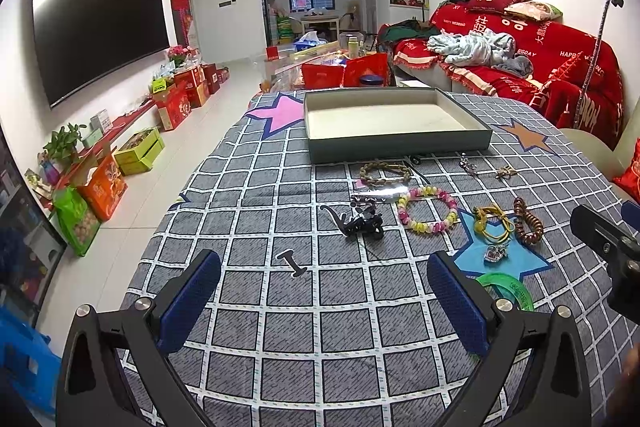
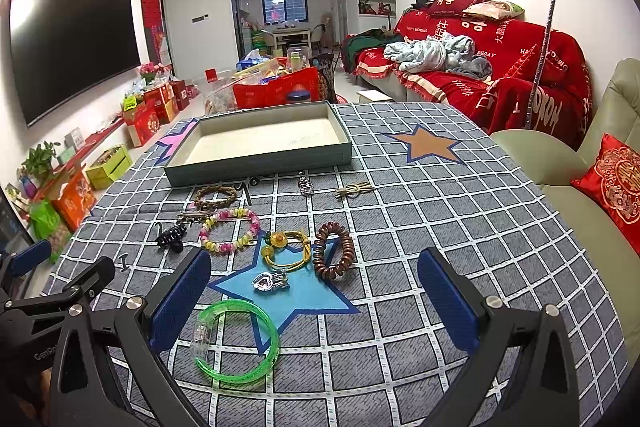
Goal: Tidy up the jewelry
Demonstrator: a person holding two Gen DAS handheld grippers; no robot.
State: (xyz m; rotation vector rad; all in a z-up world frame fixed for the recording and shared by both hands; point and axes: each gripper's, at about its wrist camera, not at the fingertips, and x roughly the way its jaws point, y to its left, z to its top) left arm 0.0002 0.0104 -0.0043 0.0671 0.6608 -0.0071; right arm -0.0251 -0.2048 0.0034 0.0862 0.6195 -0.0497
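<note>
An empty grey-green tray (image 1: 396,145) (image 2: 256,163) stands at the far side of the checked cloth. Jewelry lies loose in front of it: a pink-yellow bead bracelet (image 1: 427,209) (image 2: 230,230), a black claw clip (image 1: 360,223) (image 2: 171,237), a brown coil band (image 1: 527,220) (image 2: 333,255), a yellow cord bracelet (image 2: 285,247), a heart pendant (image 2: 270,281), a green bangle (image 2: 236,341), a braided bracelet (image 2: 214,197). My left gripper (image 1: 324,301) is open over bare cloth. My right gripper (image 2: 314,301) is open, the green bangle by its left finger.
A small black pin (image 1: 295,265) lies on the cloth near the left gripper. A red-covered sofa (image 2: 480,75) stands to the right, a green armchair with a red cushion (image 2: 612,183) at the table's right edge. A TV (image 1: 96,27) hangs on the left wall.
</note>
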